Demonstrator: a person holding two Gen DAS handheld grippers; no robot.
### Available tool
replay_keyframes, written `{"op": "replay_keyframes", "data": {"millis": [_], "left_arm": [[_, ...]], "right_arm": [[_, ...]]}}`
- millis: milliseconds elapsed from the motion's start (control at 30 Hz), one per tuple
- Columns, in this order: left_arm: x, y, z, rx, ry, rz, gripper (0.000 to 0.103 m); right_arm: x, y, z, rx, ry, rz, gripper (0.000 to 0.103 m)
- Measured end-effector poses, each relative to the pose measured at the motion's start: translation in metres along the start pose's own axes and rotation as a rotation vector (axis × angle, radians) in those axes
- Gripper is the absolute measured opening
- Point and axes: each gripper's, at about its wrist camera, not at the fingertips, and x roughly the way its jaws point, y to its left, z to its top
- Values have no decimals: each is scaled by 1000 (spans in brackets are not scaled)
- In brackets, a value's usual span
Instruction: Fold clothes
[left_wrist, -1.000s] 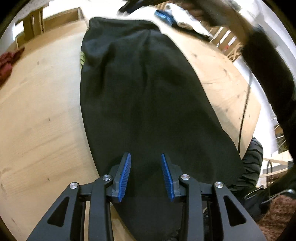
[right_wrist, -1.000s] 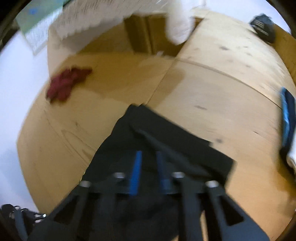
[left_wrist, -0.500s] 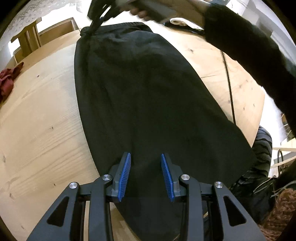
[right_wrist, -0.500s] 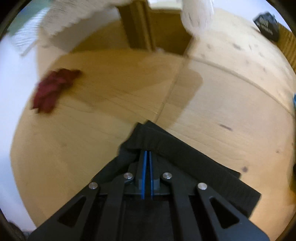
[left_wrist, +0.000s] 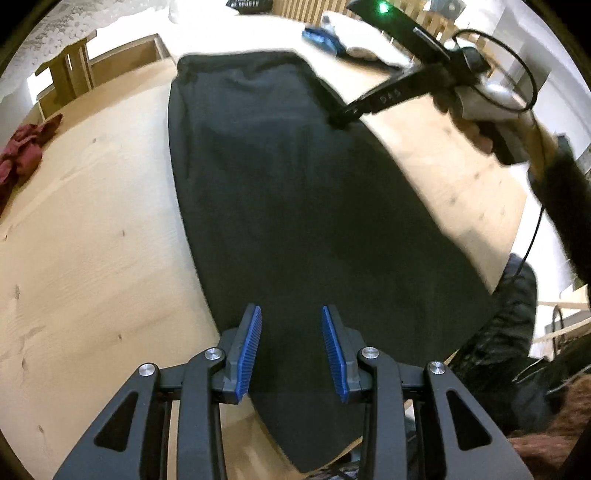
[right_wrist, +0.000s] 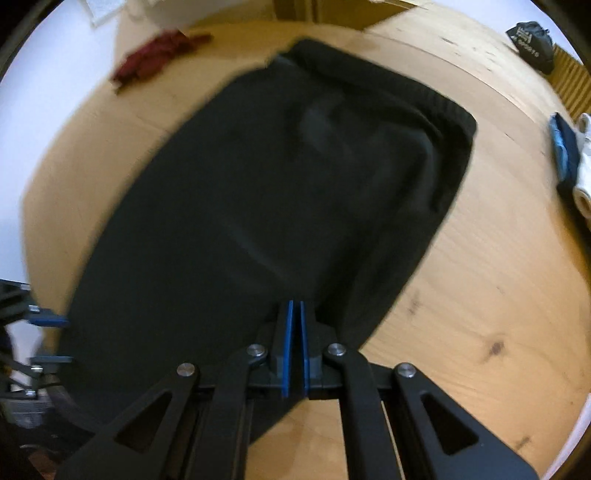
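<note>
A long black garment (left_wrist: 295, 192) lies flat along the wooden table (left_wrist: 92, 258), its waistband (right_wrist: 388, 88) at the far end. My left gripper (left_wrist: 291, 332) hovers open over the near end, its blue pads (left_wrist: 255, 343) apart with cloth below them. In the left wrist view my right gripper (left_wrist: 340, 118) reaches in from the right, held by a hand (left_wrist: 476, 125), and meets the garment's right edge. In its own view the right gripper (right_wrist: 295, 306) is shut, its pads pressed together on the cloth at that edge.
A crumpled red cloth (left_wrist: 22, 155) lies at the far left of the table. Blue and white folded items (right_wrist: 565, 155) and a black bag (right_wrist: 532, 40) sit at the far right. A wooden frame (left_wrist: 70, 70) stands behind. A dark jacket (left_wrist: 509, 332) hangs past the table's right edge.
My right gripper has left the garment's far-left corner, which it had pulled up, and now sits at the right edge. The far end lies flat. The left gripper stays open.
</note>
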Motion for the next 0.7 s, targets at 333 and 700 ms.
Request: {"op": "replay_keyframes", "data": {"millis": [333,700], "left_arm": [[-19,-26,-6,35,-39,-28,32],[-33,-10,-24,-61,-14,-36,33]], "right_arm": [[-63,58,-74,-38,-91,85,5],[-60,108,-143,47,-60,75,13]]}}
